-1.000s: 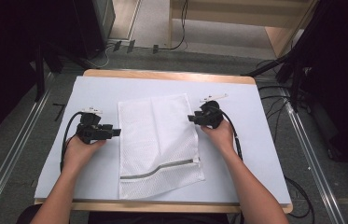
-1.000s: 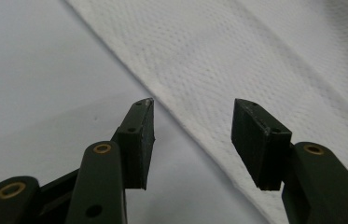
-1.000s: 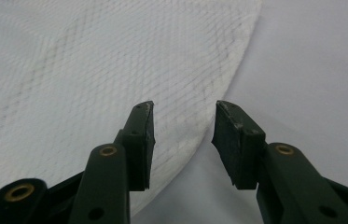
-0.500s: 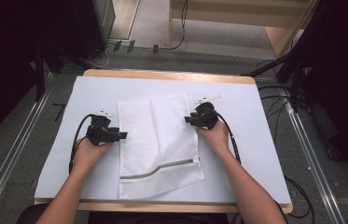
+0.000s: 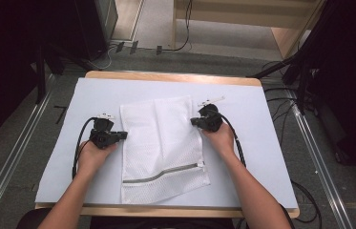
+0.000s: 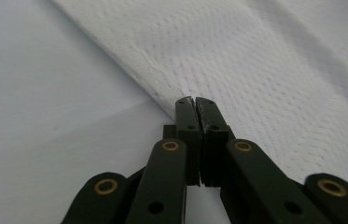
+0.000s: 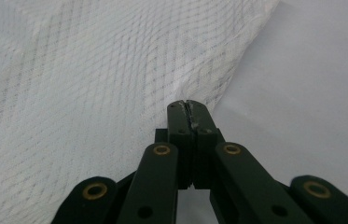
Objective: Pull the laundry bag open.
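Observation:
A white mesh laundry bag (image 5: pixel 161 143) lies flat on the white table cover (image 5: pixel 266 162), its grey zipper (image 5: pixel 161 174) near the front end. My left gripper (image 5: pixel 124 135) is at the bag's left edge, and its jaws have just been closing. In the left gripper view the left gripper (image 6: pixel 194 100) is shut on the hem of the mesh bag (image 6: pixel 255 70). My right gripper (image 5: pixel 193 121) is at the bag's right edge, and its jaws have also just been closing. In the right gripper view the right gripper (image 7: pixel 188 103) pinches the edge of the mesh bag (image 7: pixel 92 70).
The wooden table edge (image 5: pixel 175 76) shows at the back of the cover. A small white tag (image 5: pixel 211 100) lies just behind the right gripper. Cables run across the floor at the right (image 5: pixel 304 114). Metal rails (image 5: pixel 13 162) flank the table.
Both grippers moved inward to the bag's side edges. Their jaws went from open to shut on the mesh.

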`<state>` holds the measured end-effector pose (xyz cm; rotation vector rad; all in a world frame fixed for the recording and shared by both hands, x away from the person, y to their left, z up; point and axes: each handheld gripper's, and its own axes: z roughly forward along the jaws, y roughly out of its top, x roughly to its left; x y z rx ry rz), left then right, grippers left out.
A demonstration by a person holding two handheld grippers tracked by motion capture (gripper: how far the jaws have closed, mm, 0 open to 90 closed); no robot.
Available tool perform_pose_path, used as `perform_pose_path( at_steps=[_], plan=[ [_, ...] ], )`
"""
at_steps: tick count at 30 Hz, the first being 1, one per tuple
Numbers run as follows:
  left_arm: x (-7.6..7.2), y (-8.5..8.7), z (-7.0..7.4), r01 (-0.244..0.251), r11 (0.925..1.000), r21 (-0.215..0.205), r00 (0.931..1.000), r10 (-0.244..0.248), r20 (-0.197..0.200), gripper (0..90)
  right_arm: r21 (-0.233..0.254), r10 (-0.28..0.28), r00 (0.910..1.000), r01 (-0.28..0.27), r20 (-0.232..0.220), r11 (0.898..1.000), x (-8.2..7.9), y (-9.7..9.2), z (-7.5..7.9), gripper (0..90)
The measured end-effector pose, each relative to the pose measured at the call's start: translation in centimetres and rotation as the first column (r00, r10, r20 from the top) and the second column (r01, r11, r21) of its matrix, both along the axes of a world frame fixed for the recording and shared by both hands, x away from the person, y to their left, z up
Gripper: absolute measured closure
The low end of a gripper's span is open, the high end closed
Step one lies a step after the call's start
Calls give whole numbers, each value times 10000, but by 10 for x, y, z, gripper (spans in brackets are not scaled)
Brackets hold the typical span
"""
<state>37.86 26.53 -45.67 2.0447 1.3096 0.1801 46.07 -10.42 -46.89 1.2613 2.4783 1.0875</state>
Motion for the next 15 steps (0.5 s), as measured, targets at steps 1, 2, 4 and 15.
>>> perform_pose_path(
  at_steps=[1,2,4,15],
  plan=[
    [1,-2,0,13,10000,31,10000,-13,-14,900,26,-3,10000,3,0,10000,0,-1,0,900],
    [1,-3,0,26,10000,54,10000,-26,-7,900,39,-67,10000,67,-26,10000,1,-2,0,900],
    [3,-3,1,4,10000,35,10000,-4,-99,900,44,-173,9998,173,-82,9998,1,-4,1,900],
    [14,1,7,-230,9996,-190,9997,229,-43,900,-34,-412,9991,412,-96,9991,3,-13,3,900]
  ],
)
